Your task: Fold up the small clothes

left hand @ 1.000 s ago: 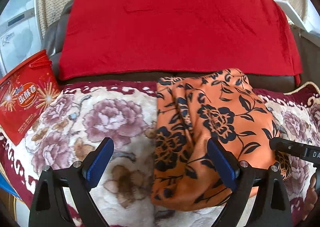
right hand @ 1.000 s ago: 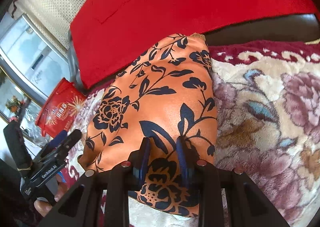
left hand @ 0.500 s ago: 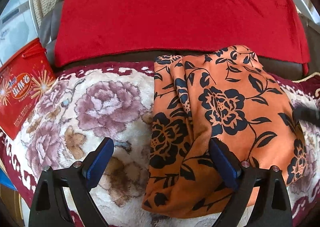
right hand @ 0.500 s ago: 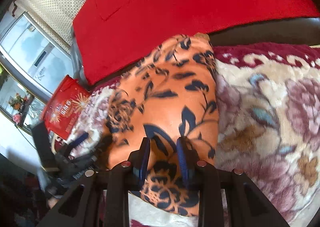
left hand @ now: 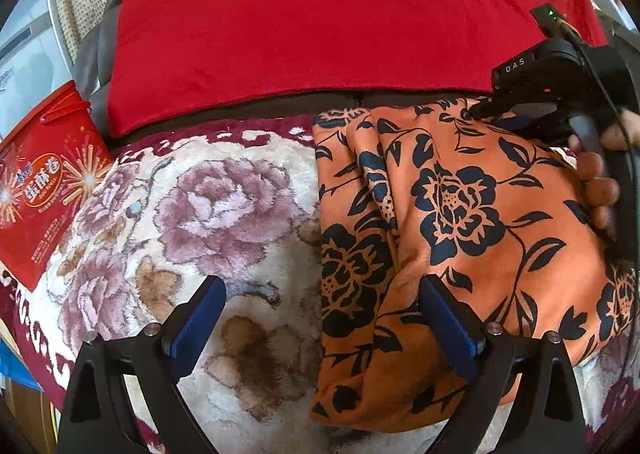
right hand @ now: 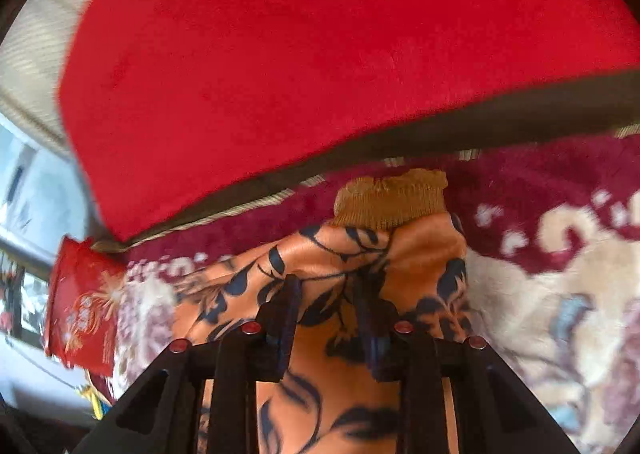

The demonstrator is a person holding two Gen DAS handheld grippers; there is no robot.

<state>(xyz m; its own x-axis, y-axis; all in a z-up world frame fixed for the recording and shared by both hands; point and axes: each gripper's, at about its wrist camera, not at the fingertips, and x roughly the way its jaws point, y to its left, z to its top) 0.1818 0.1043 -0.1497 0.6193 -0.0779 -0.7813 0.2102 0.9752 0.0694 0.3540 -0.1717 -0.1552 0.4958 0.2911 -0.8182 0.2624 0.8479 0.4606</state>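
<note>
An orange garment with black flowers [left hand: 460, 238] lies folded on a floral plush blanket [left hand: 208, 222]. My left gripper [left hand: 320, 326] is open and empty, its right finger over the garment's near left part. My right gripper [right hand: 330, 318] is shut on the orange garment [right hand: 352, 254] near its mustard ribbed cuff [right hand: 392, 198]. In the left wrist view the right gripper [left hand: 480, 108] sits at the garment's far right corner, held by a hand.
A red cloth [left hand: 340, 22] drapes the dark sofa back behind the blanket. A red snack bag [left hand: 40, 182] stands at the left edge; it also shows in the right wrist view [right hand: 84, 310].
My right gripper has carried the garment's edge from the near side to the far end by the sofa back. The left gripper has stayed open and shifted slightly forward.
</note>
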